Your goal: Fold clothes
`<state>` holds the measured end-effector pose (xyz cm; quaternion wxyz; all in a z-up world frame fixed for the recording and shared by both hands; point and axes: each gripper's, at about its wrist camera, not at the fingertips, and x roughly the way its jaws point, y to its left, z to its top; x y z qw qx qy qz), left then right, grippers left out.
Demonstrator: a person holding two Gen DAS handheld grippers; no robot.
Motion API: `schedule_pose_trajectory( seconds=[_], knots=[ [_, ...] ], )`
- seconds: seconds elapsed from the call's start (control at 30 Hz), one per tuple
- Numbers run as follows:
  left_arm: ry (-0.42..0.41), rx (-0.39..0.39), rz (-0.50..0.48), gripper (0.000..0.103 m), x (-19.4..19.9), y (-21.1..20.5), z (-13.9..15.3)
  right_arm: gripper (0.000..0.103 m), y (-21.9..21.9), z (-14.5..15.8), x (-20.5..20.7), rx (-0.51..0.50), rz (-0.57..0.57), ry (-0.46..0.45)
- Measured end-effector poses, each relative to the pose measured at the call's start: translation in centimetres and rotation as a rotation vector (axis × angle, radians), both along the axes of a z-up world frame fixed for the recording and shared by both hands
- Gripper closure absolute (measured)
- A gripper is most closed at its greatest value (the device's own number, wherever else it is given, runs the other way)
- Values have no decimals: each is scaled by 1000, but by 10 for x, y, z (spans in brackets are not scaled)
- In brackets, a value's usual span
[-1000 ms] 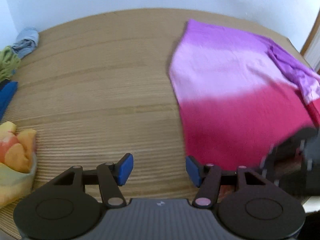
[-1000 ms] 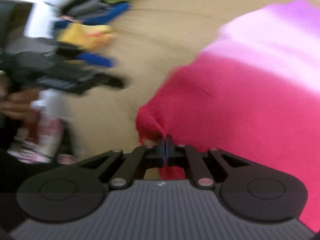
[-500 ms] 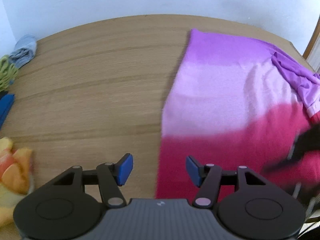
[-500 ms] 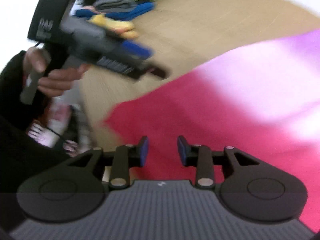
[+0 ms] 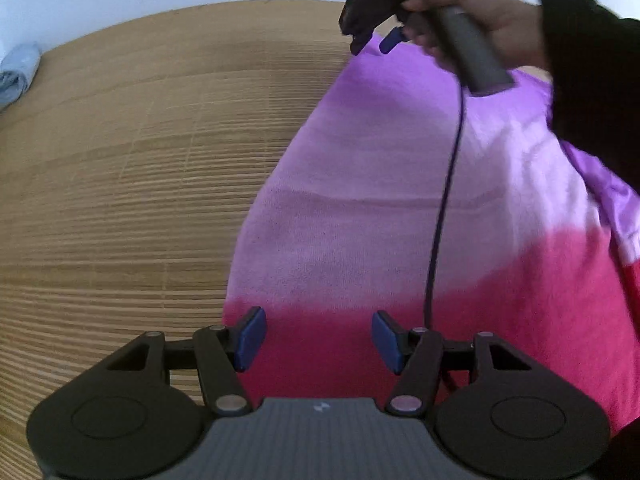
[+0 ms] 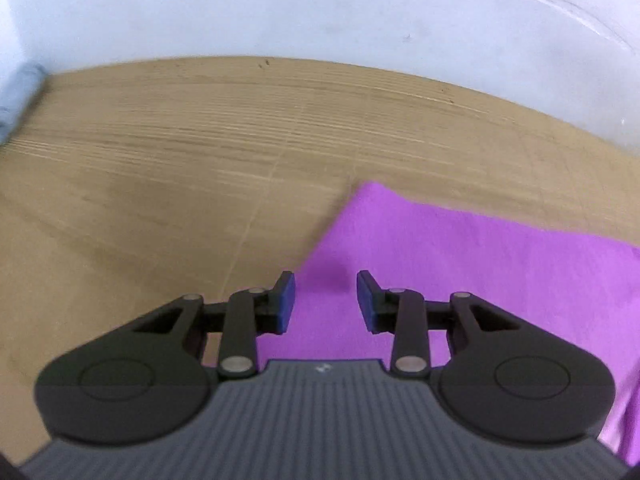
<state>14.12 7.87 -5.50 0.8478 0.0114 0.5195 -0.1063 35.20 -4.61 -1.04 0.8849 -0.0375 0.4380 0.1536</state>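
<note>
My left gripper [image 5: 318, 338] hangs low over the near, pink end of the garment [image 5: 400, 208], its blue pads [image 5: 250, 338] spread wide with nothing between them. The left pad sits right at the cloth's left edge, the right pad over the pink band.

The garment lies flat on the wooden desk [image 5: 120, 160], running away from me in bands: deep pink nearest, pale pink in the middle, purple at the far end. A crumpled purple fold lies along its right side, partly hidden by my dark sleeve.

My right gripper [image 5: 372, 42] is over the far purple corner, held in my right hand [image 5: 480, 20], a dark cable [image 5: 444, 200] trailing from the handle across the cloth. From its own camera, the right gripper [image 6: 326, 296] also stands spread and empty, just above the purple corner of the garment [image 6: 460, 260]; the left pad [image 6: 286, 296] lines up with the cloth's left edge. I cannot tell if either pad touches the fabric.

A pale blue bundle of cloth [image 5: 18, 72] sits at the desk's far left edge, well apart from the garment.
</note>
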Motion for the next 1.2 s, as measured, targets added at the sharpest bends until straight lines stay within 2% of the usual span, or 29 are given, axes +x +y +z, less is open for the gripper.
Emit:
schedule_pose_trajectory(
  seconds=[0.13, 0.2, 0.23, 0.3, 0.43, 0.53, 0.63, 0.8, 0.83, 0.9, 0.97, 1.07, 1.13, 1.2],
  knots=[
    [6, -11, 22, 41, 2, 4, -2, 68, 0, -7, 11, 34, -28, 2],
    [5, -12, 25, 41, 3, 5, -2, 94, 0, -11, 16, 51, -42, 2],
    [6, -12, 25, 41, 4, 5, -2, 99, 0, -13, 19, 59, -49, 3],
    [7, -12, 21, 41, 5, 4, -3, 99, -7, -9, 17, 110, -66, -11],
    [7, -10, -6, 41, -3, 4, -4, 99, -61, 30, -30, 327, -114, -112],
    [8, -24, -37, 40, -10, 1, -4, 99, -113, 45, -70, 333, -191, -172],
    [7, -23, -66, 40, -15, -3, -2, 99, -161, 30, -108, 262, -325, -160],
    [11, -3, -111, 40, -27, -12, -4, 95, -227, -20, -156, 79, -622, 13],
    [5, 13, -123, 40, -29, -13, -5, 95, -235, -23, -168, 57, -651, 15],
    [-4, 36, -138, 39, -32, -17, -6, 90, -241, -18, -191, 22, -674, -35],
    [-8, 50, -147, 39, -35, -21, -5, 71, -233, -3, -202, -13, -671, -103],
    [-8, 62, -154, 39, -34, -28, -4, 53, -219, 9, -192, 61, -583, -144],
    [-6, 64, -154, 39, -30, -32, -5, 49, -201, 8, -177, 124, -503, -143],
    [-6, 66, -154, 39, -29, -32, -5, 49, -179, -1, -158, 106, -433, -151]
  ],
)
